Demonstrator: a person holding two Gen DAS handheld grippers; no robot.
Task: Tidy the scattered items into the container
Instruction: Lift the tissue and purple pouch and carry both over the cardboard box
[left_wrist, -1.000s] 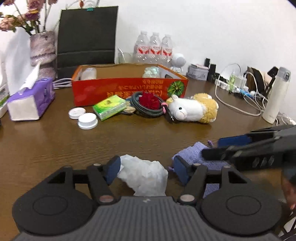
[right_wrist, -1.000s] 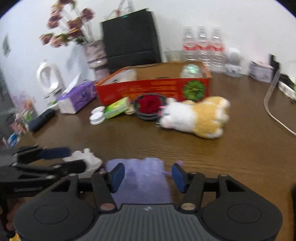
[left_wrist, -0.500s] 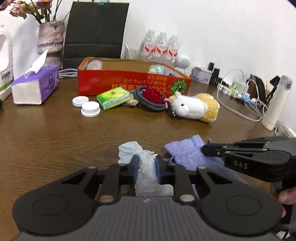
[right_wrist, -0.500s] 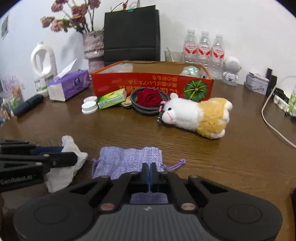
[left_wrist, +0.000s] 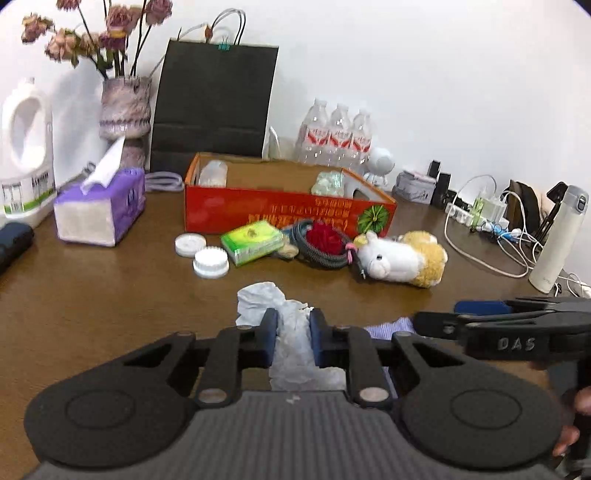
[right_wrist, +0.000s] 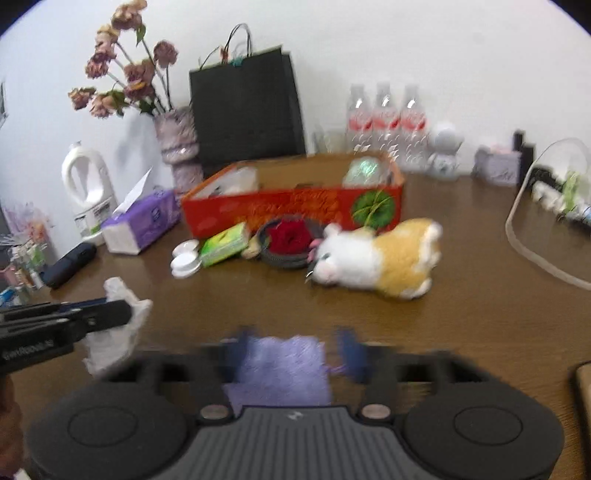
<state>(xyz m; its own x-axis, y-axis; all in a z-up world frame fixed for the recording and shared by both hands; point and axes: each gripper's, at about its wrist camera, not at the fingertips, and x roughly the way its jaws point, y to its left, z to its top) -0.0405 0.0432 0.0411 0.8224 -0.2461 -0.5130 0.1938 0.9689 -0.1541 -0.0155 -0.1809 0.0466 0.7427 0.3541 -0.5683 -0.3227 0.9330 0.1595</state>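
My left gripper (left_wrist: 293, 341) pinches the tissue (left_wrist: 291, 332), right gripper (right_wrist: 291, 350) jaws opening around the pouch (right_wrist: 280, 369); I'd carry the tissue high over the box (left_wrist: 288, 210) wall.

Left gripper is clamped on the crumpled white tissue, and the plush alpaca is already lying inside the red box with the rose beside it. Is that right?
Not quite. The left gripper is clamped on the crumpled white tissue, but the plush alpaca is not inside the red box: it lies on the table in front of the box, beside the rose. The left wrist view shows this.
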